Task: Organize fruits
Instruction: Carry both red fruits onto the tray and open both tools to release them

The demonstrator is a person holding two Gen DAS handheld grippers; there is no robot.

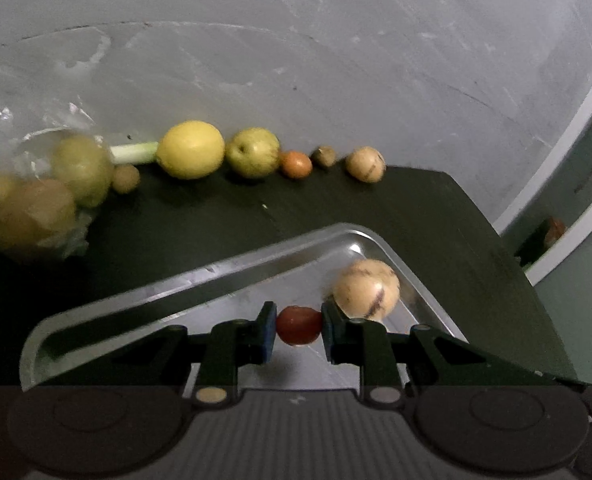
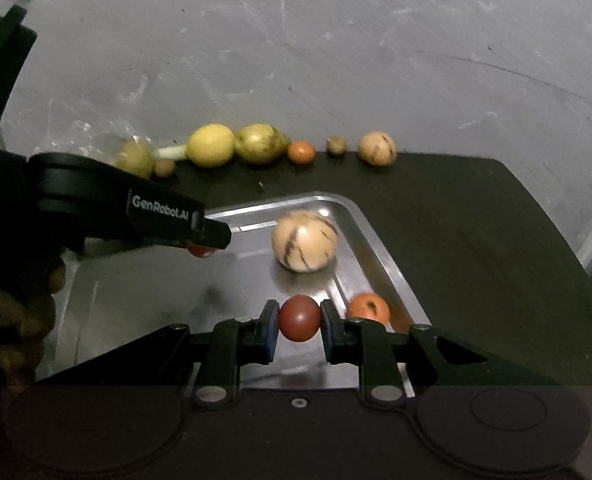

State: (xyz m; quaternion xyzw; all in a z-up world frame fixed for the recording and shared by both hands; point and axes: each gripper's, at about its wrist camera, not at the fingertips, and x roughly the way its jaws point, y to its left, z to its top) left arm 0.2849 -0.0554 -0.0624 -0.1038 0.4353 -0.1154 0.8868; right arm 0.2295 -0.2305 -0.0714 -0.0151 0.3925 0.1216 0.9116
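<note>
Item: left gripper (image 1: 299,326). A small red tomato (image 1: 299,325) is clamped between its blue pads (image 1: 269,330), the fingers being closed to the fruit's width. It is seen low in the left wrist frame, above the metal tray (image 1: 232,264). In the right wrist view the same gripper (image 2: 210,242) is seen at centre left, and only the underside of its tomato (image 2: 201,251) is shown below the black fingers.

Item: right gripper (image 2: 299,324). A second dark red tomato (image 2: 299,323) is pinched between its pads (image 2: 271,330), with the fingers drawn in to the fruit's width, at lower centre of the right wrist frame, over the tray (image 2: 144,280).

Item: tray contents. A cream, purple-streaked melon-like fruit (image 2: 304,240) is seen in the tray's far right corner. An orange fruit (image 2: 367,308) is seen at the tray's right wall, lower right of centre; whether it is inside the rim cannot be told.

Item: row of fruit on the dark table (image 2: 476,240), along the grey wall (image 2: 336,60), across the middle of both frames. Listed left to right: a lemon (image 1: 192,149), a green-yellow apple-like fruit (image 1: 253,152), a small orange fruit (image 1: 296,164), a small brown fruit (image 1: 324,156), and a second streaked cream fruit (image 1: 365,164). A pale green stalk (image 1: 134,152) is laid left of the lemon.

Item: clear plastic bag (image 1: 36,184), at left centre of the left wrist frame; blurred yellowish fruit is held inside.
</note>
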